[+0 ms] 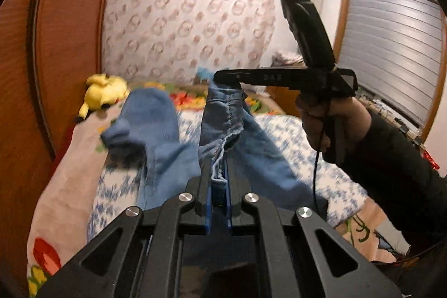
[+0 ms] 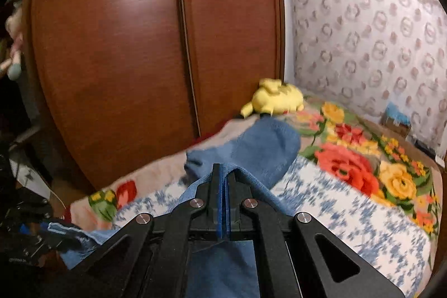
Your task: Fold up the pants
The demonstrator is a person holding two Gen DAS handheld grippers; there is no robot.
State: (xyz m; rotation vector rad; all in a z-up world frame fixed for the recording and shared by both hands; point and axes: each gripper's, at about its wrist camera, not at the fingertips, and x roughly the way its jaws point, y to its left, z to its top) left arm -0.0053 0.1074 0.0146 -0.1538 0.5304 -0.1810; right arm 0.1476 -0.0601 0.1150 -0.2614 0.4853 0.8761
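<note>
A bed (image 1: 321, 155) w/ a blue-and-white print cover and a floral blanket fills most of both views, set against a big wooden wardrobe (image 2: 117, 46). Blue denim pants (image 1: 164, 136) are held up off the bed, part hanging, one leg draped back onto the cover.

Left tongs (image 1: 218, 169) are pinched shut on a seamed denim edge w/ a frayed hem. Right tongs (image 2: 224, 172) are likewise closed on a fold of the blue cloth.

Judged step: lifting and spreading the pants before laying them flat. To do it well, prob. keep both grips firm, pull the two held edges apart till the cloth hangs w/o twist, then lower evenly so the legs land one atop the other.

Left wrist view alone shows the right tongs (image 1: 227, 80) from outside, gripping the pants' upper edge, plus the person's right hand (image 1: 324, 119), a window w/ a blind and an AC unit. Right wrist view alone shows the wardrobe doors in full and more of the floral blanket (image 2: 363, 166). A small yellow plush toy (image 2: 275, 98) lies near the wardrobe in both.
</note>
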